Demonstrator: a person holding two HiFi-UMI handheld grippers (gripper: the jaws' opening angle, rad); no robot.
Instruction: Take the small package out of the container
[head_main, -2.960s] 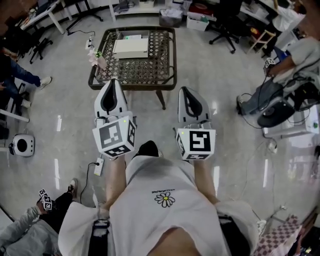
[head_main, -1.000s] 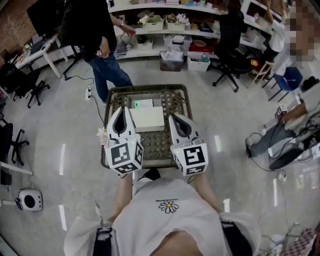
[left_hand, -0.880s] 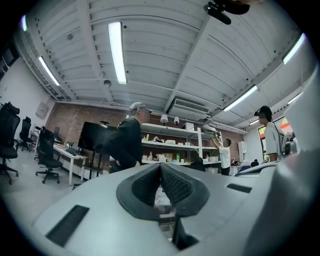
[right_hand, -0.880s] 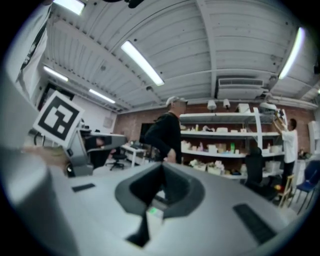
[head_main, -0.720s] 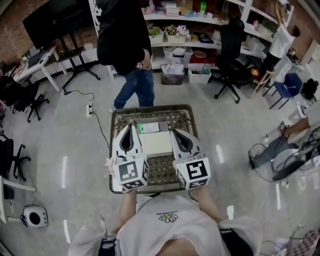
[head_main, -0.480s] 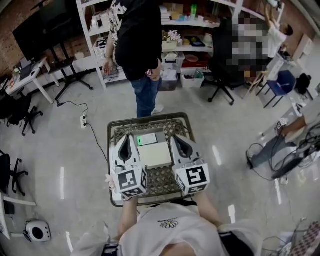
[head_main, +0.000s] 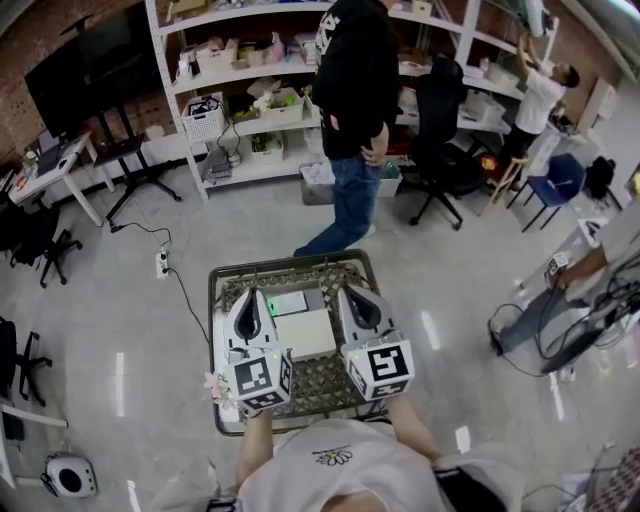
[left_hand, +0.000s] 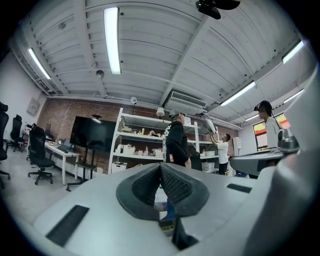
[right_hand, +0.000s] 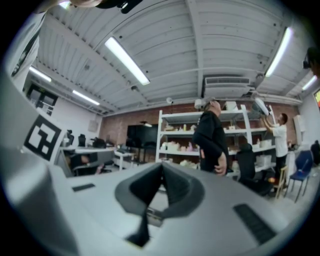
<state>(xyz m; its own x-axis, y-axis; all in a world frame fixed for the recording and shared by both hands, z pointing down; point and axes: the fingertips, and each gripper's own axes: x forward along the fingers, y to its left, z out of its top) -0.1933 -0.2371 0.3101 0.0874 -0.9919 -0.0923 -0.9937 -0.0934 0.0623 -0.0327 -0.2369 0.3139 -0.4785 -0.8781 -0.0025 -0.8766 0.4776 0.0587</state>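
In the head view a dark lattice-topped table (head_main: 232, 290) stands right in front of me. On it lies a white box (head_main: 305, 334), and behind that a flat white item with a green mark (head_main: 288, 303). My left gripper (head_main: 249, 294) hovers over the table just left of the box, my right gripper (head_main: 351, 291) just right of it. Both point away from me. The left gripper (left_hand: 160, 165) and the right gripper (right_hand: 161, 165) each show jaws that meet at the tip with nothing between them. Neither gripper view shows the table or the box.
A person in a black top and jeans (head_main: 355, 120) stands just beyond the table's far edge. Shelves (head_main: 250, 100) line the back wall, with an office chair (head_main: 445, 150) to the right. A power strip (head_main: 161, 263) and its cable lie on the floor at left.
I have come up to the table, and both grippers now hang over it on either side of the white box. The person in black has walked to the right behind the table.
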